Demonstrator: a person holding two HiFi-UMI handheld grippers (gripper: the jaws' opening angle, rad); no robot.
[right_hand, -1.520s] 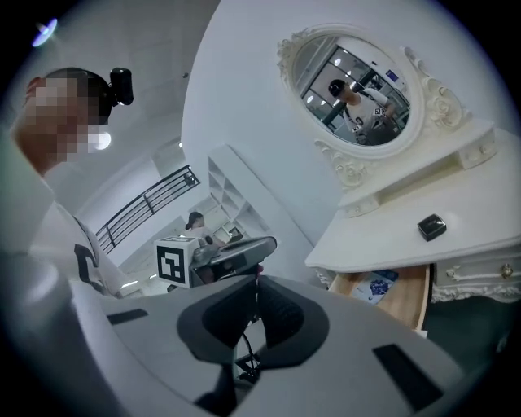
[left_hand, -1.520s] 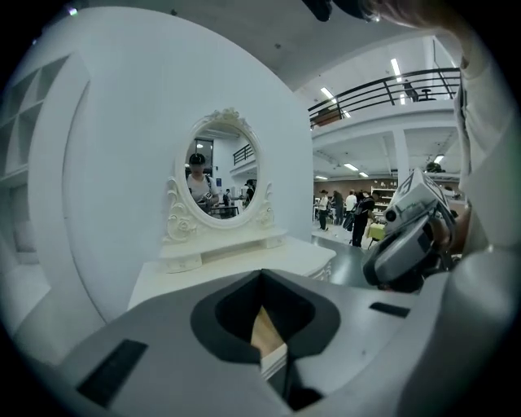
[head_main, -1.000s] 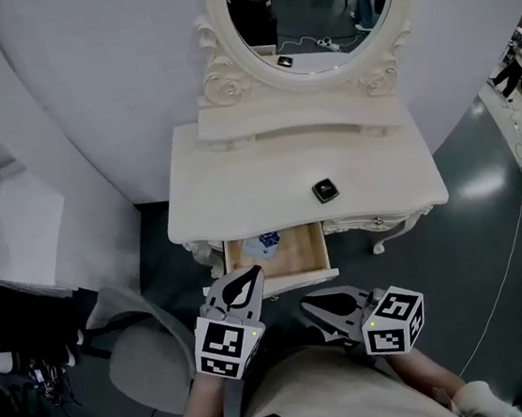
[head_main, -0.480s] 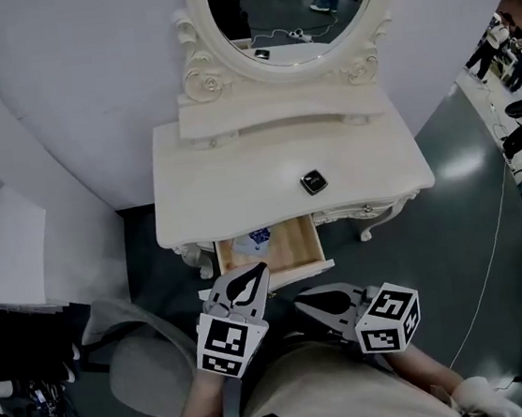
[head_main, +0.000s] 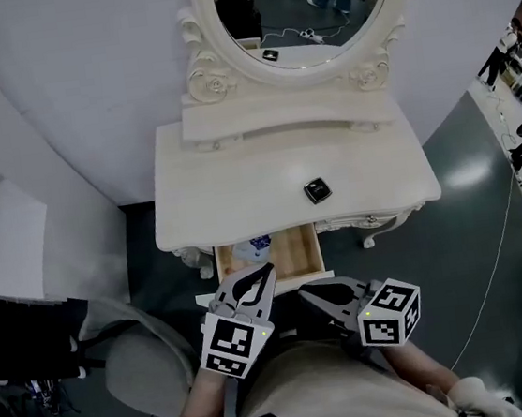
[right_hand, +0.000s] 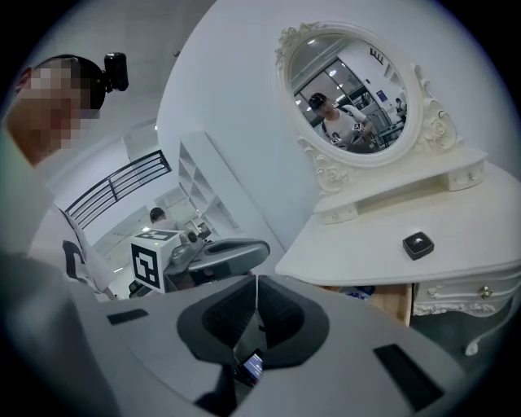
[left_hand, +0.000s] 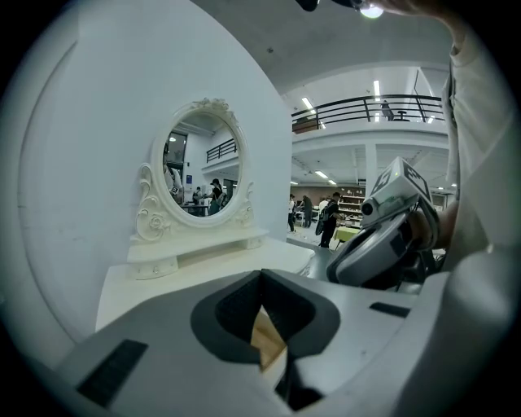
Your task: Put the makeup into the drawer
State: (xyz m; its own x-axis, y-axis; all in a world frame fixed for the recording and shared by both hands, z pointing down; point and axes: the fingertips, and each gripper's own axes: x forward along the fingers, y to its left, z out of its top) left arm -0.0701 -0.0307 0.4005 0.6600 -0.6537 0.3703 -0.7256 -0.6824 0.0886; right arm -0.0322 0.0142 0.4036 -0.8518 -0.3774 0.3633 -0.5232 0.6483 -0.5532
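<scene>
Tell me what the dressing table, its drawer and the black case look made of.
Dressing table: probably painted wood, cream, satin sheen, carved scrolls.
Drawer: unpainted light wood inside, tan floor.
Black case: likely glossy plastic, pale glint on lid; too small to be sure.

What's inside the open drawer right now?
A white item with blue print lies at the left rear of the drawer; the rest shows bare wood. Its back is hidden under the tabletop.

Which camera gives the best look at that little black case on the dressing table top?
The right gripper view: the black case appears largest there, with its top and front side both visible. The head view shows it smaller, from above. The left gripper view doesn't show it.
</scene>
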